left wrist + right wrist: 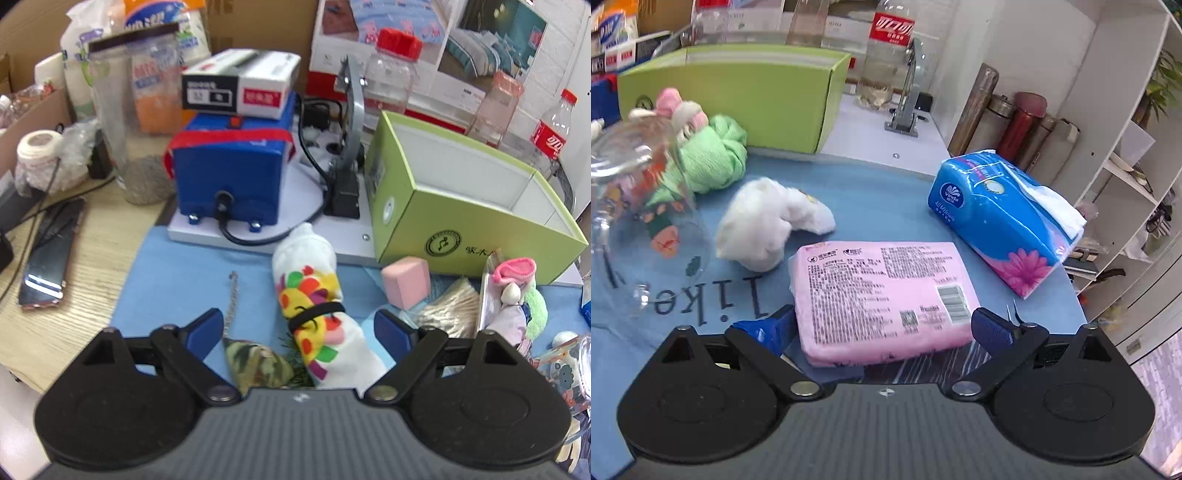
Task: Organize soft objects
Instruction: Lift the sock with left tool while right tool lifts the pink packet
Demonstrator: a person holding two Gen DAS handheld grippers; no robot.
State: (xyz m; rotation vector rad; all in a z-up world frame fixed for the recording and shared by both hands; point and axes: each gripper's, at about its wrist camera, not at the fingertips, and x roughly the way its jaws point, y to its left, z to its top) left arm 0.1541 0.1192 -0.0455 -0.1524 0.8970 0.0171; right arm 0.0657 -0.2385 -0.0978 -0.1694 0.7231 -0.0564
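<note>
Where blue felt lies, fluffy cotton wad (768, 225) rests.

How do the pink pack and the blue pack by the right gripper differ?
The pink pack lies flat between the open right gripper fingers; the blue pack sits farther off, to the right, near the mat's edge. The pink pack looks sealed, with small print and a barcode facing up; the blue pack is open, white tissue sticking out. The blue pack is bulkier and bears a magenta flower. Both are soft plastic-wrapped packs on the blue mat.

"Vinda" on blue tissue pack (1004, 218); "Jike" on blue mat (886, 192)
</note>
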